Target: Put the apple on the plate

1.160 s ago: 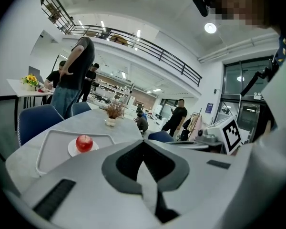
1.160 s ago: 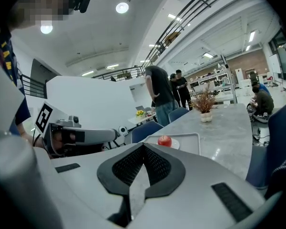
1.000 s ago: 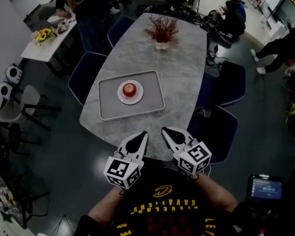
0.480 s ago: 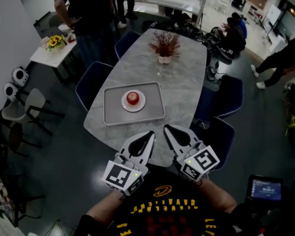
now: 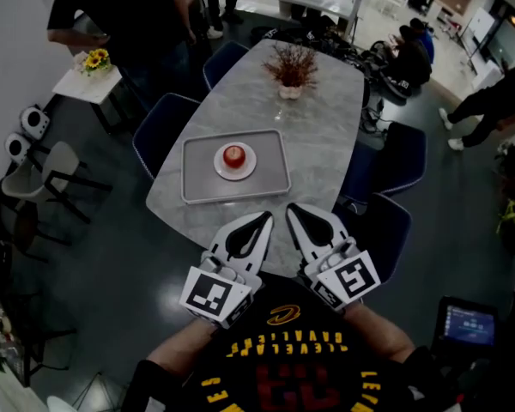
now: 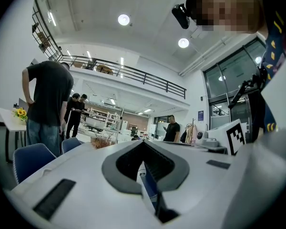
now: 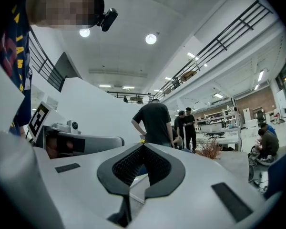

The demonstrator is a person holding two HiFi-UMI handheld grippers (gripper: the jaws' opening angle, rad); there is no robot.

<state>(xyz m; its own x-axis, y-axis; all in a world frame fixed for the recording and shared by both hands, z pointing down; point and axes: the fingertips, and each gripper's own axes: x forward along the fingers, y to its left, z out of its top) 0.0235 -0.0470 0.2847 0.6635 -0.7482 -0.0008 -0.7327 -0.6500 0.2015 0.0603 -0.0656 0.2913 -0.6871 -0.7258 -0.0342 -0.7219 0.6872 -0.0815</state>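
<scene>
A red apple (image 5: 233,155) rests on a small white plate (image 5: 233,169), and the plate stands in a grey tray (image 5: 196,187) on the marble table (image 5: 318,136) in the head view. My left gripper (image 5: 264,219) and right gripper (image 5: 292,210) hover side by side over the table's near edge, well short of the tray. Both are shut with nothing between the jaws. In the left gripper view the left gripper (image 6: 144,142) has its tips meeting, and in the right gripper view the right gripper (image 7: 143,146) does too; both views look level across the room, and the apple is not in them.
A vase of dried red twigs (image 5: 292,69) stands at the table's far end. Blue chairs (image 5: 161,127) ring the table. A person in black (image 5: 120,7) stands at the far left by a side table with yellow flowers (image 5: 96,59). People sit at the far right (image 5: 412,50).
Both grippers have risen and look larger in the head view, tips now nearer the table's edge. The head camera has shifted, so the tray sits higher in view. Apple and plate have not moved.
</scene>
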